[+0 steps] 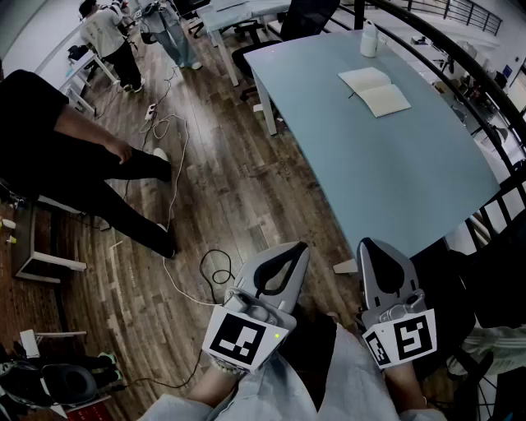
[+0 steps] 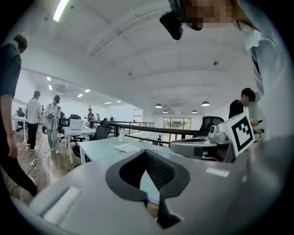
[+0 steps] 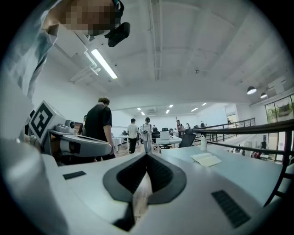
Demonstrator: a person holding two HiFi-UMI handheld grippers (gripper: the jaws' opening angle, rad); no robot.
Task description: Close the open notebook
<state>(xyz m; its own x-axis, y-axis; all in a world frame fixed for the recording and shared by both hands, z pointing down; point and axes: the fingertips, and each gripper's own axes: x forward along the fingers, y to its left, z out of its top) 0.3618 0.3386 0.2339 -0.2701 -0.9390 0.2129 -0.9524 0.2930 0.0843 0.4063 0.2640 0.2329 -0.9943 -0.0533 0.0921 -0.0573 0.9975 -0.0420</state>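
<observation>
An open notebook point(image 1: 374, 90) with pale pages lies flat on the far half of the light blue table point(image 1: 394, 173). It shows small in the left gripper view point(image 2: 127, 148) and in the right gripper view point(image 3: 206, 159). My left gripper point(image 1: 297, 248) and right gripper point(image 1: 367, 244) are held side by side close to my body. Both sit over the wooden floor, short of the table's near corner and far from the notebook. Both point towards the table. The jaws of each are shut with nothing between them, as each gripper view confirms point(image 2: 146, 152) point(image 3: 147, 156).
A white bottle point(image 1: 369, 39) stands on the table beyond the notebook. A black office chair point(image 1: 288, 25) is at the table's far end. A dark railing point(image 1: 493, 99) runs along the right. People point(image 1: 74, 156) stand at the left, and cables point(image 1: 173, 164) trail over the floor.
</observation>
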